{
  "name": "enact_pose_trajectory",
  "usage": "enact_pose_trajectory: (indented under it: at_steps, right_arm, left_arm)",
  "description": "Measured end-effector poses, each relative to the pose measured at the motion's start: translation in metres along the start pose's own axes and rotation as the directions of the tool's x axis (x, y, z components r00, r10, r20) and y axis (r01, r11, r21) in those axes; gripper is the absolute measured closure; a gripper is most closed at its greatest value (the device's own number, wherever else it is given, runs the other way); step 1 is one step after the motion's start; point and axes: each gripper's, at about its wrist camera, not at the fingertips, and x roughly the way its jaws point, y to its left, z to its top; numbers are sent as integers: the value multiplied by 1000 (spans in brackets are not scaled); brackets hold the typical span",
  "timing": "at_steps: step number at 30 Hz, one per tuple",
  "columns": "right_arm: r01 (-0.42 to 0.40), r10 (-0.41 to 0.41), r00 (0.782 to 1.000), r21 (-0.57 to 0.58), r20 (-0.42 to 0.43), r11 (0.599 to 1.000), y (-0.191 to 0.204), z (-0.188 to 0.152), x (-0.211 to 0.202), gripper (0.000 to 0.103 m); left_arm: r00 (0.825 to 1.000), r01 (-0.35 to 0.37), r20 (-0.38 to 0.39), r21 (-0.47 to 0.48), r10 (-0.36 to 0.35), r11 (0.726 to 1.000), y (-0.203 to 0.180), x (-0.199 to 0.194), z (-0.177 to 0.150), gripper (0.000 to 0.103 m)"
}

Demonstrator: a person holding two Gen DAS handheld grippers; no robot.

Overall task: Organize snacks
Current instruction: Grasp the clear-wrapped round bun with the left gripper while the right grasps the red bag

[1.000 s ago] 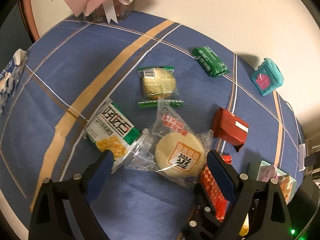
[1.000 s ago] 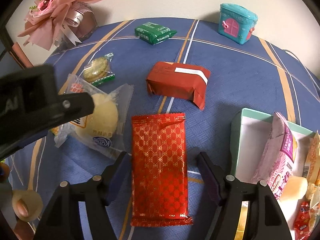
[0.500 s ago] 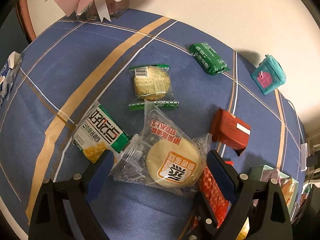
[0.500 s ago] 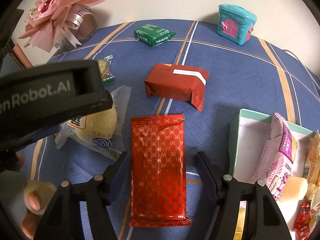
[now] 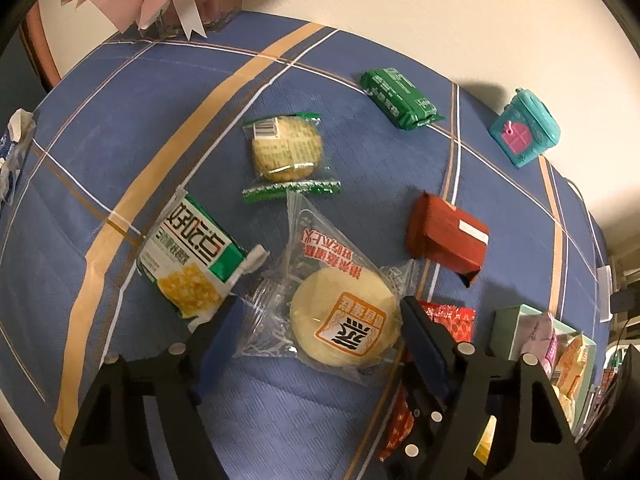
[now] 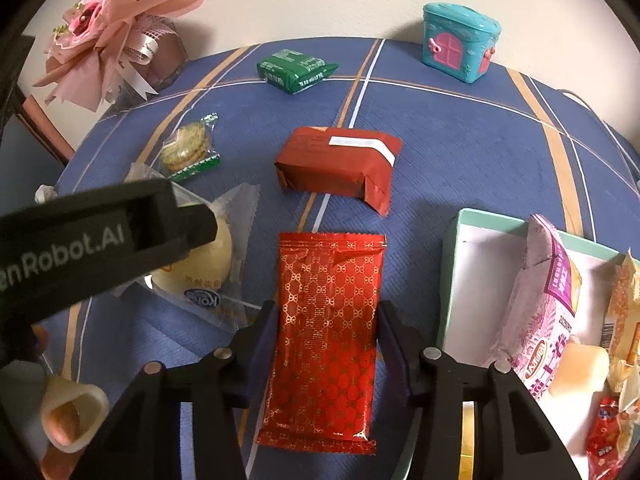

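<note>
My left gripper (image 5: 320, 320) is open, its fingers on either side of a round pale bun in a clear wrapper (image 5: 344, 328), which also shows in the right wrist view (image 6: 200, 268). My right gripper (image 6: 326, 316) is open, its jaws close to both long edges of a flat red patterned packet (image 6: 324, 332) lying on the blue cloth; whether they touch it I cannot tell. The mint box (image 6: 456, 248) at the right holds a pink snack bag (image 6: 540, 304) and other snacks.
On the cloth lie a dark red wrapped block (image 6: 340, 164), a green packet (image 6: 296, 70), a cracker in green wrap (image 5: 286, 152) and a corn snack pack (image 5: 188, 260). A teal toy house (image 6: 460, 46) and a pink bouquet (image 6: 108, 36) stand at the back.
My left gripper has moved forward and down until its open fingers straddle the bun. My right gripper's jaws have narrowed around the red patterned packet.
</note>
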Motion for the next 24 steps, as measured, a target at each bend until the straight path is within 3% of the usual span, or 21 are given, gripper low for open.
enact_pose_trajectory:
  at_steps: [14,24]
  right_arm:
    - [-7,7,1000,15,5,1000,-3,-7,-18,54]
    - [-36,36,999,22,27,999,1,-19,-40,56]
  left_arm:
    - [1000,11,-27,-36,-12,999,11,-10,-19,26]
    - [1000,28,15,-65,-27,998,23,-39,-32,26]
